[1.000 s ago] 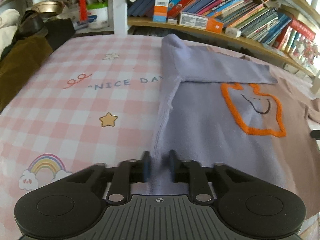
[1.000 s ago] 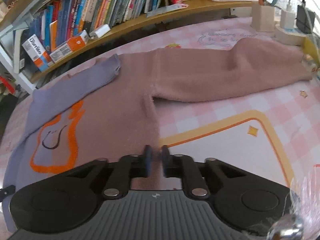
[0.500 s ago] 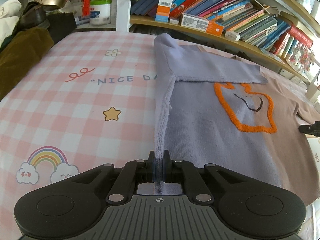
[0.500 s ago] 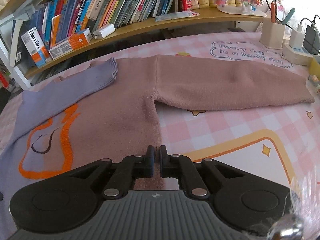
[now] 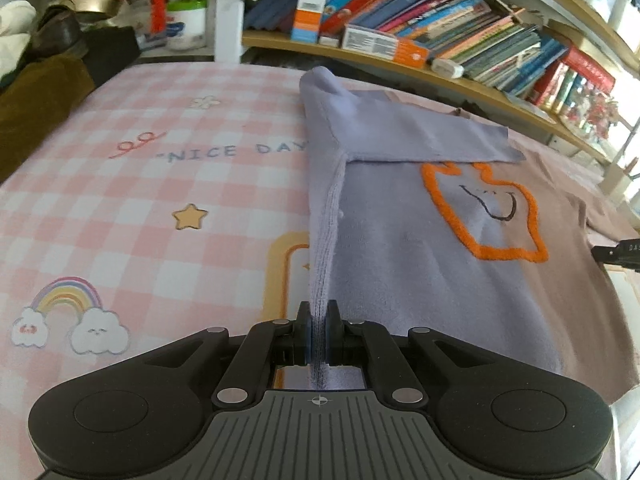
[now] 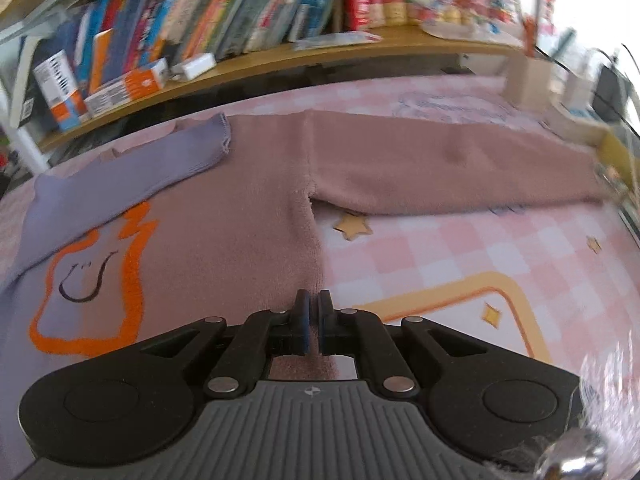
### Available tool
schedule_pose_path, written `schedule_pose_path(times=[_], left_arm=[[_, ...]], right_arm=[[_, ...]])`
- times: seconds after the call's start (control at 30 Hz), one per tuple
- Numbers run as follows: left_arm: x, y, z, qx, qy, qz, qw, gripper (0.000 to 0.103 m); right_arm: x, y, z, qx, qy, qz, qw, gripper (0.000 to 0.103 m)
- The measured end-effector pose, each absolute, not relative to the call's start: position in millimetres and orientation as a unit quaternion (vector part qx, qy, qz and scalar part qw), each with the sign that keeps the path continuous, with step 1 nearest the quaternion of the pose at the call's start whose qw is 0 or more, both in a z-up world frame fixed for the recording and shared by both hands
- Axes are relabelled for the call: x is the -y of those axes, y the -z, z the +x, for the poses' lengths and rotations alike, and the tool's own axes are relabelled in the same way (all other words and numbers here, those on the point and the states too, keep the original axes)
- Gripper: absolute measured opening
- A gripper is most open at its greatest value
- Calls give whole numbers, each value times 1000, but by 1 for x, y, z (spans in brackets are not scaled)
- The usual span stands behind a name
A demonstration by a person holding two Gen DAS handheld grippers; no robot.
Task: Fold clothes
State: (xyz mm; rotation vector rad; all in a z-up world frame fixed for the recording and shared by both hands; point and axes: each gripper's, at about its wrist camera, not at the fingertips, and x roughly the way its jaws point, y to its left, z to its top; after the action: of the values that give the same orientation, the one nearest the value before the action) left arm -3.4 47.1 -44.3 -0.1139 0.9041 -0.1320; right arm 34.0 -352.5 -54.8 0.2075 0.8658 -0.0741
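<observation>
Garment: two-tone sweater (image 5: 420,264), lilac on one half and dusty pink on the other, with an orange outlined smiling figure (image 5: 486,208) on the chest; it lies spread on the pink checked table cover (image 5: 140,208)
Left gripper (image 5: 319,330): jaws closed on the lilac side edge near the hem; the pinched fabric stands up as a narrow ridge running from the pads toward the shoulder
Lilac sleeve (image 5: 416,136): folded across the upper chest, its cuff reaching the pink half
Right gripper (image 6: 313,322): jaws closed on the pink side edge near the hem, at the border between sweater and table cover; a thin strip of pink fabric sits between the pads
Pink sleeve (image 6: 452,172): stretched out flat to the side, away from the body, on the cover
Position of garment to tongs: body extends forward from both grippers, between them
Background: bookshelf (image 6: 248,20) behind the far edge of the table
</observation>
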Motion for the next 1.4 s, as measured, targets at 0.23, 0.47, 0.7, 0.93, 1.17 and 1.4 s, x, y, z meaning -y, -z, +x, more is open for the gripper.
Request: schedule_pose_path(times=[0.23, 0.47, 0.7, 0.93, 1.17, 1.4], left_arm=[[-50, 43, 2, -435, 41, -56, 898, 5], [-54, 40, 3, -439, 21, -65, 896, 6], [-47, 33, -2, -431, 16, -45, 901, 11], [-40, -5, -16, -388, -34, -20, 921, 34], [6, -28, -18, -363, -21, 7, 932, 59], [64, -33, -5, -373, 35, 44, 926, 82]], right_arm=[[347, 53, 36, -422, 30, 110, 900, 4], [347, 51, 28, -432, 13, 127, 893, 4], [349, 50, 25, -439, 6, 112, 891, 4], [361, 51, 22, -436, -2, 136, 889, 29], [373, 39, 3, -413, -17, 141, 900, 55], [358, 23, -21, -381, -54, 99, 918, 85]])
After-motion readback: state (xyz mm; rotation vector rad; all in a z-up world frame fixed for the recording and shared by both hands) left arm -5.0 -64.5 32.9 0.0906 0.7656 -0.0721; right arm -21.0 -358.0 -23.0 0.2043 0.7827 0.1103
